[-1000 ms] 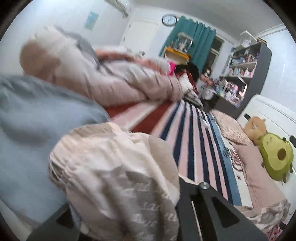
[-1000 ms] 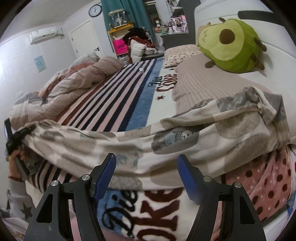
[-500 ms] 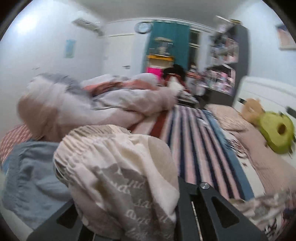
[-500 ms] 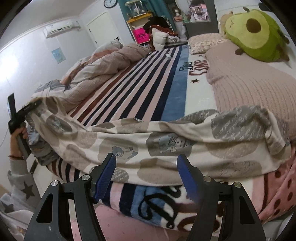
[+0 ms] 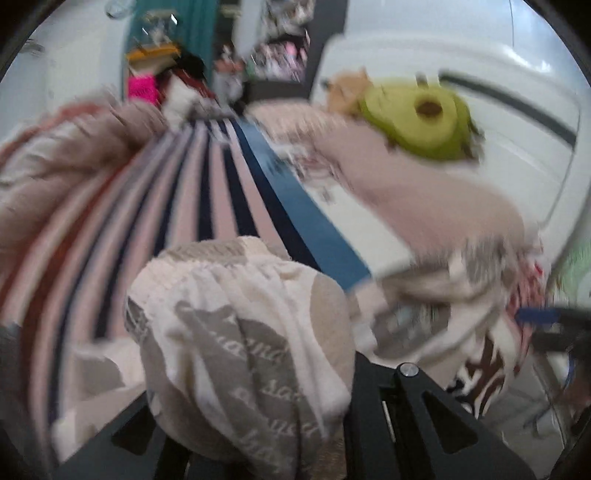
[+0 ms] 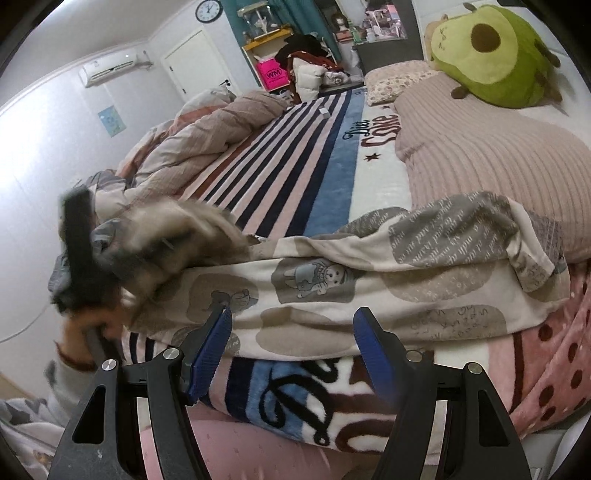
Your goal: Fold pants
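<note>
we see a striped blanket (image 6: pixel 295 155) spread over the bed, with dark lettering near its white edge. a rumpled beige duvet (image 6: pixel 207 129) lies bunched along its far left side. a ribbed pink cover (image 6: pixel 480 155) lies on the right, and a green avocado plush (image 6: pixel 491 51) rests above it by the white headboard (image 5: pixel 480 74). a floral pillow (image 6: pixel 395 79) sits beside the plush. on the far wall we see a round clock (image 6: pixel 209 10), a white door (image 6: pixel 195 62), an air conditioner (image 6: pixel 110 68), a teal curtain (image 6: pixel 288 11) and a pink bag (image 6: pixel 275 75).
</note>
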The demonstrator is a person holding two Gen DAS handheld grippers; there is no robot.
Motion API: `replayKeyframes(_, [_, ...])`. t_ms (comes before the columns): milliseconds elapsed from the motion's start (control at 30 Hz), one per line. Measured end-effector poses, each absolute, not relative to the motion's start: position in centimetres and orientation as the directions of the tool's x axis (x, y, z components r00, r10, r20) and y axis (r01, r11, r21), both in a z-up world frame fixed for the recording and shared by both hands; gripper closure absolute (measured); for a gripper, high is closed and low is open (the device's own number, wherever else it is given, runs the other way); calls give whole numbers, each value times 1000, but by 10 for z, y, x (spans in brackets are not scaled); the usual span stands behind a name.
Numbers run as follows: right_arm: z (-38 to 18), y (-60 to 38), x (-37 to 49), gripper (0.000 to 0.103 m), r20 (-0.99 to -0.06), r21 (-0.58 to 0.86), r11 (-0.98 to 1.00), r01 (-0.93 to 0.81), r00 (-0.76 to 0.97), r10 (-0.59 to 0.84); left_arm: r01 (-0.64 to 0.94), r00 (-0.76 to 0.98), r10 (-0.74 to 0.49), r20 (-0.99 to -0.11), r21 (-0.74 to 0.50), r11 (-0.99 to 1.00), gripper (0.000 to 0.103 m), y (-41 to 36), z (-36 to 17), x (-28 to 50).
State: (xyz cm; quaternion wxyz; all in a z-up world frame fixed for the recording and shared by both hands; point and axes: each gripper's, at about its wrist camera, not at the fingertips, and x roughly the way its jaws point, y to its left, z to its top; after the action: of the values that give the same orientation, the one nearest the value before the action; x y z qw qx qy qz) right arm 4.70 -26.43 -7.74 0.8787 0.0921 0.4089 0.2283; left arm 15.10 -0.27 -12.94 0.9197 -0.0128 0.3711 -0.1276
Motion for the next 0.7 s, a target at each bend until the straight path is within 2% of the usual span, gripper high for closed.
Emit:
replayKeyframes(67, [-79, -268, 47, 39, -683, 346, 882, -320, 558, 471, 249, 648, -263, -715, -128, 960, 88, -15, -148, 148])
replayKeyframes(100, [-80, -269, 47, 39, -687, 344, 884, -317, 557, 467, 274, 625, -292, -724, -146, 950, 64, -16, -154, 146])
replayKeyframes(133, [-81, -269, 47, 39, -689, 343, 885, -314, 556, 465, 313, 591, -338, -732, -177, 933, 32, -18, -156, 143])
replayKeyframes(167, [-81, -270, 47, 39, -692, 343, 886, -313, 554, 463, 344, 569, -372, -733, -198, 918, 23, -19, -156, 139])
replayKeyframes(267, [-82, -266, 51, 39, -695, 343, 884, -319, 546, 467, 412, 550, -447, -705, -236, 880, 21, -10, -143, 119])
replayKeyframes(400, [-78, -247, 61, 38, -670, 371, 853, -367, 531, 519, 370, 563, -465, -683, -294, 881, 21, 24, -126, 95])
replayKeyframes(467, [-74, -226, 70, 36, -656, 380, 829, -411, 513, 554, 326, 605, -436, -666, -292, 899, 21, 48, -118, 79])
replayKeyframes(567, [-73, -190, 83, 33, -651, 371, 799, -472, 481, 587, 235, 676, -321, -664, -219, 947, 21, 85, -110, 62])
replayKeyframes(633, [-75, -154, 91, 18, -658, 346, 779, -523, 456, 599, 163, 707, -248, -662, -188, 968, 21, 105, -112, 55])
replayKeyframes(700, [-81, -120, 96, 17, -667, 335, 756, -562, 425, 612, 113, 716, -220, -663, -200, 973, 21, 123, -117, 53])
